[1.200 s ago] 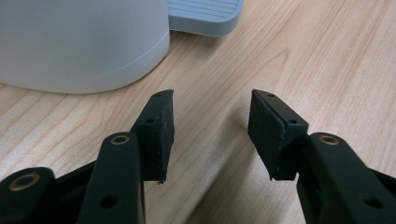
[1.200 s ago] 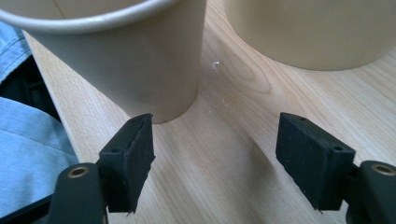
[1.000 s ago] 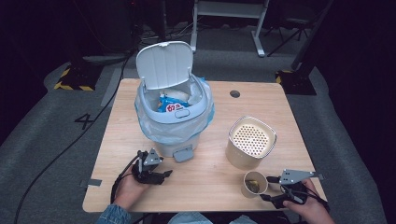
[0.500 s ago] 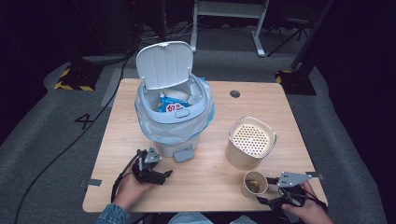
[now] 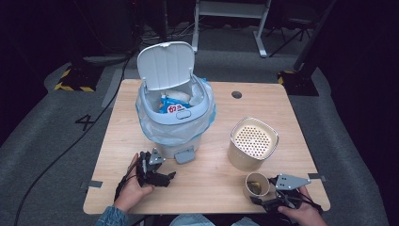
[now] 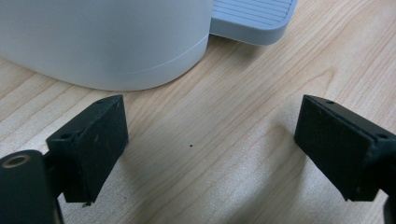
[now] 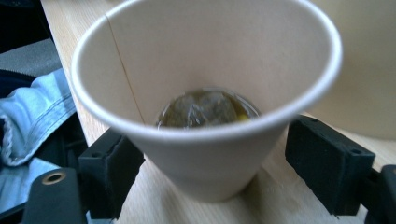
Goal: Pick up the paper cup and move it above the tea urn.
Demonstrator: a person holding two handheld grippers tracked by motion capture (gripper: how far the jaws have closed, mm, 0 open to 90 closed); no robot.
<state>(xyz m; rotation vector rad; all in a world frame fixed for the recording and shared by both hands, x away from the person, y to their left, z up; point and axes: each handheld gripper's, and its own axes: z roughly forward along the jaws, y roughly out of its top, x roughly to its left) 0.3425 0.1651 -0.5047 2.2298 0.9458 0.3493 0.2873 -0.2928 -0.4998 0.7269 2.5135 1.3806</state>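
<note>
1. Right gripper [image 5: 263,203] at the table's near right edge: its jaws have just been opening and now flank the paper cup [image 7: 205,107], with a gap at the right jaw.
2. The cup stands upright, a wet teabag [image 7: 205,109] inside.
3. Left gripper [image 6: 210,154]: jaws just spread wide, empty, above bare wood.
4. Just beyond it, the bin [image 5: 175,113], lid up.

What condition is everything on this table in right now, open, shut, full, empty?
Bin lid: flipped up, open.
Pedal bin: upright, lined with a bag, packets inside.
Beige canister: upright, perforated insert in its top.
Paper cup: upright, a wet dark lump at its bottom.
Left gripper: jaws just opening, wide apart, nothing between them.
Right gripper: jaws just opening, either side of the cup, not pressing it.
</note>
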